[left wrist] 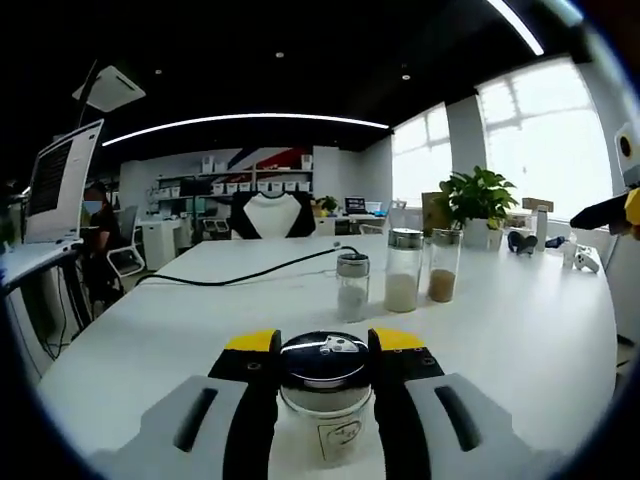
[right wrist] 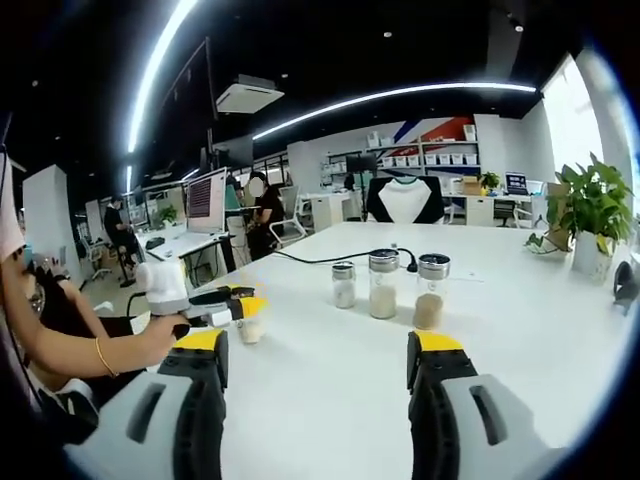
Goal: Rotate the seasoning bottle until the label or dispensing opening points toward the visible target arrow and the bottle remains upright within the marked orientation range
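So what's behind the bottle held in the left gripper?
Behind the held bottle, three glass shakers stand in a row on the white table, with a black cable beyond. The strip of table directly behind its cap is hidden.

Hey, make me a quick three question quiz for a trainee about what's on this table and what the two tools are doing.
1. True or false: the left tool is shut on a seasoning bottle.
2. How many other jars stand in a row mid-table?
3. The right tool is: A open, nothing between its jaws; B gripping a jar; C holding the cable.

Key: 1 true. 2 three. 3 A.
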A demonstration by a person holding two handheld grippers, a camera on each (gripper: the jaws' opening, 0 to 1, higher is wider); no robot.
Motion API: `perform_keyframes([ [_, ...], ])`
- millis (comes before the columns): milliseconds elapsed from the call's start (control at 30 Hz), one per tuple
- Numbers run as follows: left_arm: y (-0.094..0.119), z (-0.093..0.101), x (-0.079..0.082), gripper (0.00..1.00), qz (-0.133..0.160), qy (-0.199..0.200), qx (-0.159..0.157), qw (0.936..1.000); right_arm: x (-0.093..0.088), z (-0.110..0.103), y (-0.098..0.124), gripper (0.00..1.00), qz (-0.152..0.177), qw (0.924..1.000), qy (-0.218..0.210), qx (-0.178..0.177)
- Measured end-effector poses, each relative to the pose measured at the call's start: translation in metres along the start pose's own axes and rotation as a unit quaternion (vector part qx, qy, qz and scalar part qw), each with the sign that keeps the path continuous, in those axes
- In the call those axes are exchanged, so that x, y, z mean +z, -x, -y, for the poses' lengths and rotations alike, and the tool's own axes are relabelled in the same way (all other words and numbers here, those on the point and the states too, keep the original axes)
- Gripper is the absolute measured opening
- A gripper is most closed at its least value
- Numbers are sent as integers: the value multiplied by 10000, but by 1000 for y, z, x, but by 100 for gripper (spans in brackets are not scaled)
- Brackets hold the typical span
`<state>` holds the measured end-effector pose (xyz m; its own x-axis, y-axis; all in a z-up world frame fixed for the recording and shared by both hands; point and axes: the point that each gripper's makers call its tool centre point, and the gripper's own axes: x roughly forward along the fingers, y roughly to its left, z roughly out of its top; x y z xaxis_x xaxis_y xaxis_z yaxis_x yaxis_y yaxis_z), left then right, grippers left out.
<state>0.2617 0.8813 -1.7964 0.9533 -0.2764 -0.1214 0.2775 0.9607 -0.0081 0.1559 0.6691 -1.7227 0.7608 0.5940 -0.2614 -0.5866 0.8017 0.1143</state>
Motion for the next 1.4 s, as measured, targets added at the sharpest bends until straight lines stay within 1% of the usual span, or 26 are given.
perform_keyframes([
  [33,1,1,-2,37,-60,-65,-16,10000,-1,0,0,73,-5,10000,-2,-2],
  [233,4,2,-3,37,-34,-64,41,10000,-8,1,2,73,-65,10000,-41,2],
  [533,7,4,-3,37,-77,-71,34,9999,-9,1,4,73,-32,10000,-93,8],
  [700,8,4,-5,37,-257,-219,-54,9994,-12,1,5,73,-44,9999,-115,17],
  [800,10,1,-4,40,-380,-455,15,9982,-12,1,6,73,-15,9999,-140,20],
  [933,11,0,-5,48,-522,-446,104,9976,-12,3,7,73,96,9993,-350,8],
  [1000,13,2,-8,49,-630,-511,80,9967,-12,3,8,73,106,9993,-368,3],
  [1100,13,4,-8,49,-619,-506,47,9968,-11,4,9,73,133,9993,-362,-7],
  [1233,13,4,1,48,-593,-516,32,9969,-12,8,12,73,179,9987,-464,-77],
  [1400,14,3,21,49,-452,-504,27,9977,-14,9,13,73,195,9983,-549,-57],
])
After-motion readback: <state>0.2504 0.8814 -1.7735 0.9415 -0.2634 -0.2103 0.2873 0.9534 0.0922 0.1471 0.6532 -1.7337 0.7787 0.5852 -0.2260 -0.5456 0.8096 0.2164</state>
